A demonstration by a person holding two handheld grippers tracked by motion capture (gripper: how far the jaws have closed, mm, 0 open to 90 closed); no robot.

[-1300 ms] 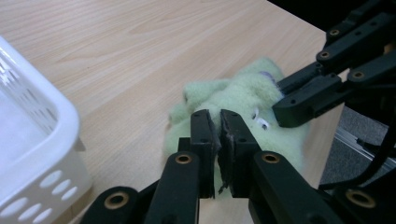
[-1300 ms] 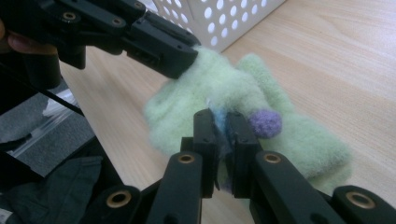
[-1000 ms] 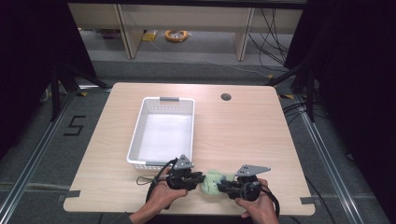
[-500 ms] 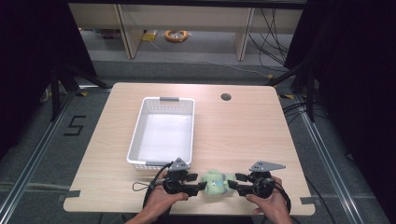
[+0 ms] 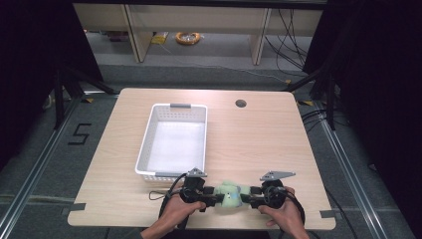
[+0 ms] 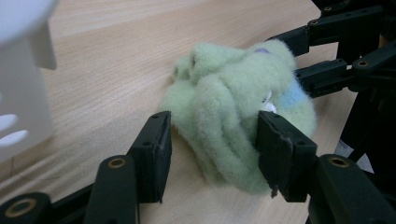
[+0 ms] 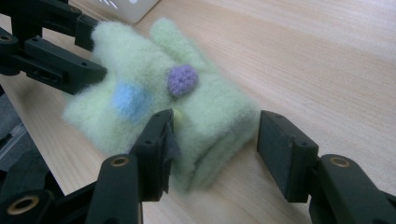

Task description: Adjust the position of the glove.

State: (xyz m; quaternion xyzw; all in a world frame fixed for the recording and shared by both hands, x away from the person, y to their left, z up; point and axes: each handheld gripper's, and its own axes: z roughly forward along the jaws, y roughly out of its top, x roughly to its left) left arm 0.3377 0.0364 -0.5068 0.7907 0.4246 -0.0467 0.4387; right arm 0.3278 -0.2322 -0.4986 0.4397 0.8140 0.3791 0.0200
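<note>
A pale green fleece glove (image 5: 229, 192) with a blue dot and a purple dot lies crumpled near the table's front edge. My left gripper (image 5: 211, 192) points at it from the left and my right gripper (image 5: 249, 193) from the right, facing each other. In the left gripper view the glove (image 6: 233, 112) bulges between the spread jaws of the left gripper (image 6: 215, 149). In the right gripper view the right gripper (image 7: 217, 149) straddles the glove's (image 7: 187, 112) near end. Its left pad touches the fleece and its right pad stands apart.
A white perforated basket (image 5: 145, 144) stands just behind the left gripper, its corner (image 6: 23, 93) close on the left. A round cable hole (image 5: 241, 103) lies at the table's back. The front edge runs right under the hands.
The right hand has shifted a little to the right and turned, so both grippers now face each other in line across the glove. The glove has stayed in place.
</note>
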